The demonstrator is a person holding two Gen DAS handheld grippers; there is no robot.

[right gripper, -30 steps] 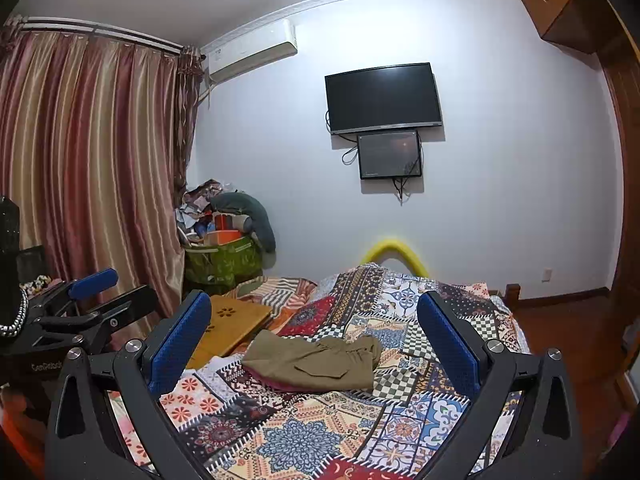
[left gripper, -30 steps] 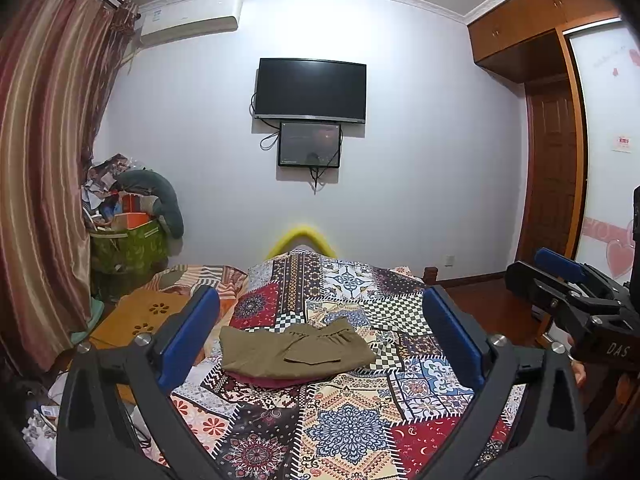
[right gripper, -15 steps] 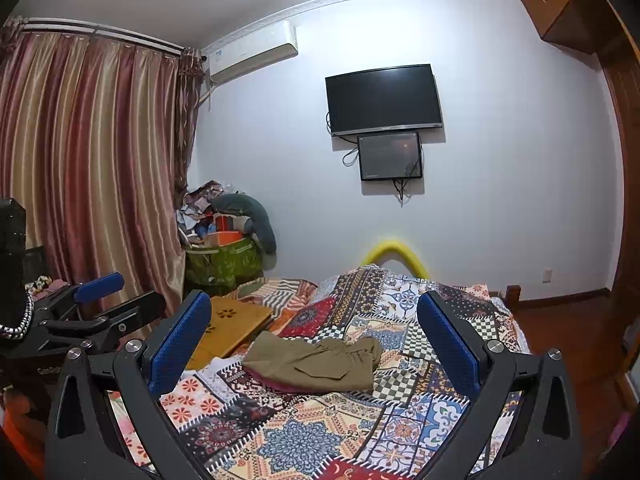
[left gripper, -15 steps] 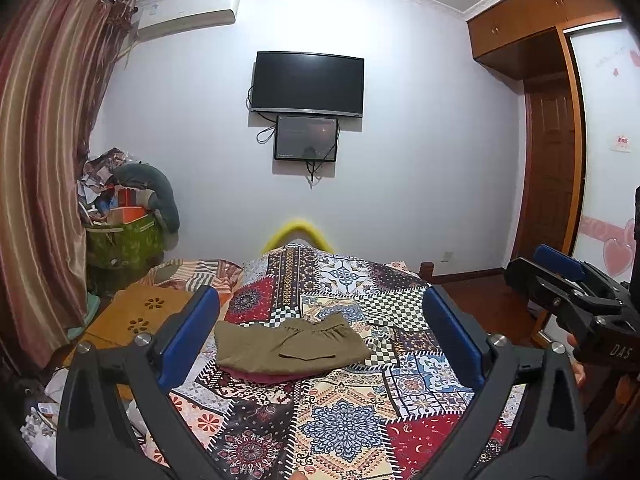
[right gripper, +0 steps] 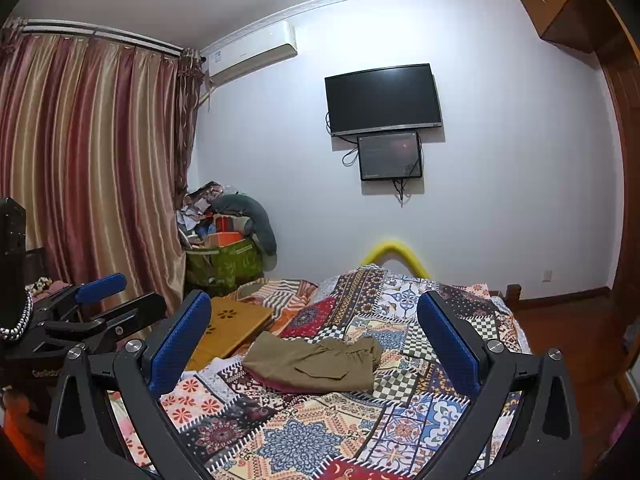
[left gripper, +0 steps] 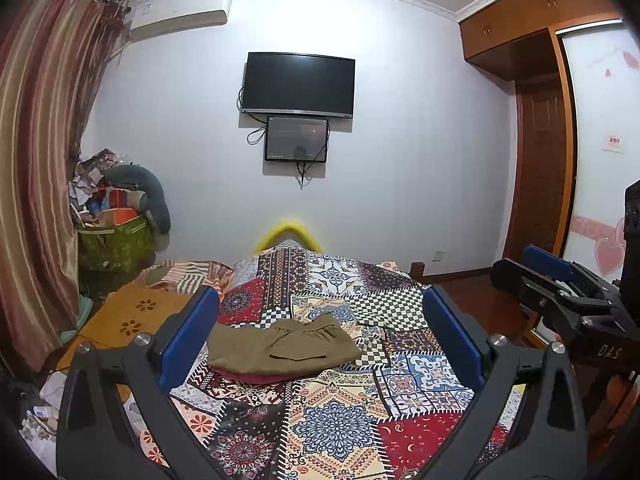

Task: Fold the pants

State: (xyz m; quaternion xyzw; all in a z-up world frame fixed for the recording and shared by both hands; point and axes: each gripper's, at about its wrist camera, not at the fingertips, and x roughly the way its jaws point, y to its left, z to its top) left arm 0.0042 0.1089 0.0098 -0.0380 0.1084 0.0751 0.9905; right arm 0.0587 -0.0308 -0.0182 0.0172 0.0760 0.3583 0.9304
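Pants [left gripper: 280, 346]: lying as a compact olive rectangle near the middle of the patchwork quilt [left gripper: 336, 420], gathered waistband [left gripper: 320, 326] toward the right, resting on top of something reddish [left gripper: 256, 378] that's peeking out along the near edge. Holding the left gripper [left gripper: 320, 294] up over the near end of the bed with jaws spread wide, gripping nothing, well apart from the cloth. Same deal with the right gripper [right gripper: 314, 300], hovering just beside it, wide open and empty too. Guessing at least one fold is already in, since the shape is looking short and tidy, so probably either lining up for one more fold or just backing off. If going for another fold: coming down low and flat, pinching both layers at the two corners of one short end rather than only the top layer, lifting just enough to clear, carrying it across to meet the other end, then letting go before pulling away so nothing is dragging. Also watching not to snag that reddish piece underneath or bunch up the quilt. Comparing with the earlier shots, barely anything changing: pants sitting in the same spot with the same outline, both sets of jaws staying at the same width, neither tool closing in on the cloth, only the left view drifting a touch sideways, still hovering rather than committing
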